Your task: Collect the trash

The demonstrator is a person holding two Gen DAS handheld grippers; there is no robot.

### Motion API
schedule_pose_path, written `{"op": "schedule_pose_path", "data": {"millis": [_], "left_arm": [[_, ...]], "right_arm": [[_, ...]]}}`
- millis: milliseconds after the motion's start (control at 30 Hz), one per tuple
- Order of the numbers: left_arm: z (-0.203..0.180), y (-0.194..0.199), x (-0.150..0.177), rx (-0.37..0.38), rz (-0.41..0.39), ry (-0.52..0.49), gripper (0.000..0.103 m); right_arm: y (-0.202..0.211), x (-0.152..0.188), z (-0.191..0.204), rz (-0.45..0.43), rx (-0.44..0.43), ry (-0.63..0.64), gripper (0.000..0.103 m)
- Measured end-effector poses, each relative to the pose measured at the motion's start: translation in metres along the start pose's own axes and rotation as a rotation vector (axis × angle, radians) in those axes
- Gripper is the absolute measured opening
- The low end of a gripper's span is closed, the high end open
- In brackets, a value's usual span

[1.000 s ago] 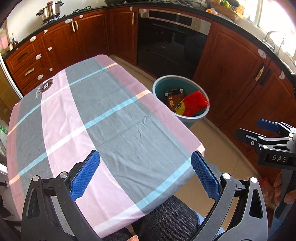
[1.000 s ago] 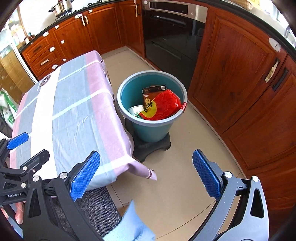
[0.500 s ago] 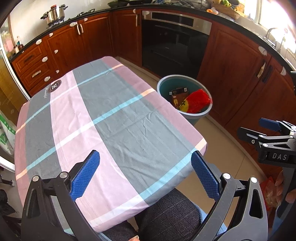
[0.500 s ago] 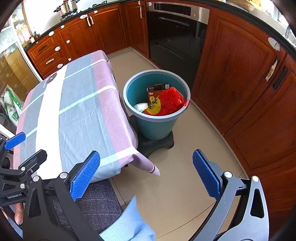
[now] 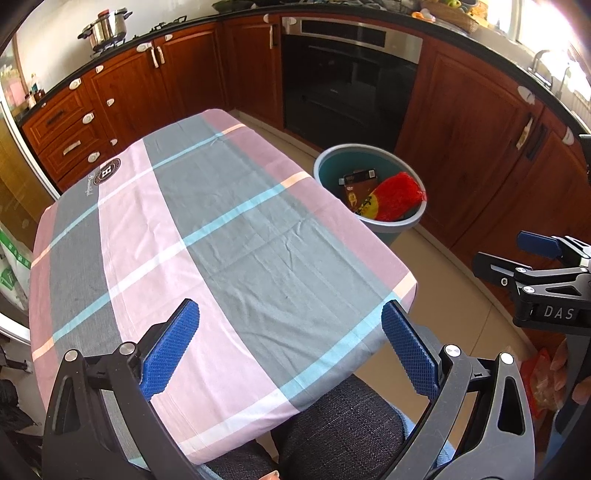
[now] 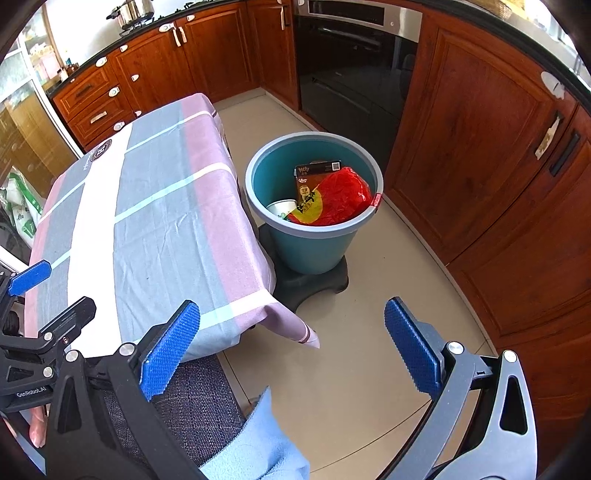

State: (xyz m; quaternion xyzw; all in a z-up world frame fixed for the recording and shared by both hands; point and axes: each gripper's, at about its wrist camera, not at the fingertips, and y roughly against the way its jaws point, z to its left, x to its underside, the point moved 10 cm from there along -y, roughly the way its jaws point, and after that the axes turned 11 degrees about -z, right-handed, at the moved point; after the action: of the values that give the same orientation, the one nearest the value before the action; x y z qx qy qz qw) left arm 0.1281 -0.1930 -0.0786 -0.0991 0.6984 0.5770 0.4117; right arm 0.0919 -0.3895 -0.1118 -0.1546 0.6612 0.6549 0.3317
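Bin (image 6: 314, 240): off desk (image 5: 229, 251) right edge, trash inside. Left gripper (image 5: 291, 354), right gripper (image 6: 291, 347): spread, empty. Advice: scan desk edges before withdrawing.

- A plaid tablecloth (image 5: 221, 236) in pink, grey and light blue covered the surface.
- A built-in oven (image 5: 351, 77) sat among red-brown wooden cabinets (image 5: 469, 147).
- A steel pot (image 5: 107, 31) stood on the stovetop.
- Beige floor tiles (image 6: 354, 354) lay beside a dark grey chair seat (image 5: 343, 435).
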Motion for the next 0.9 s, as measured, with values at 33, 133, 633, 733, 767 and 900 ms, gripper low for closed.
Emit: {"op": "schedule_pose_path", "data": {"millis": [33, 133, 633, 733, 767, 900], "left_arm": [[0.0000, -0.0003, 0.0001, -0.002, 0.002, 0.000, 0.099], [0.0012, -0.0014, 0.0012, -0.003, 0.005, 0.001, 0.099], [-0.0011, -0.0083, 0.0078, 0.054, 0.030, 0.026, 0.099], [-0.0008, -0.0089, 0.0082, 0.041, 0.027, 0.018, 0.099], [-0.0008, -0.0092, 0.0085, 0.035, 0.028, 0.014, 0.099], [-0.0007, -0.0089, 0.0073, 0.016, 0.021, 0.003, 0.099]], "right_arm": [[0.0002, -0.0003, 0.0002, -0.001, 0.000, 0.002, 0.096], [0.0001, -0.0008, 0.0014, -0.001, -0.001, 0.005, 0.096], [-0.0056, -0.0005, 0.0024, 0.014, 0.001, 0.006, 0.096], [-0.0071, 0.0001, 0.0022, 0.015, 0.004, 0.005, 0.096], [-0.0071, -0.0001, 0.0020, 0.015, 0.005, 0.005, 0.096], [-0.0077, -0.0004, 0.0001, 0.012, 0.009, 0.003, 0.096]]}}
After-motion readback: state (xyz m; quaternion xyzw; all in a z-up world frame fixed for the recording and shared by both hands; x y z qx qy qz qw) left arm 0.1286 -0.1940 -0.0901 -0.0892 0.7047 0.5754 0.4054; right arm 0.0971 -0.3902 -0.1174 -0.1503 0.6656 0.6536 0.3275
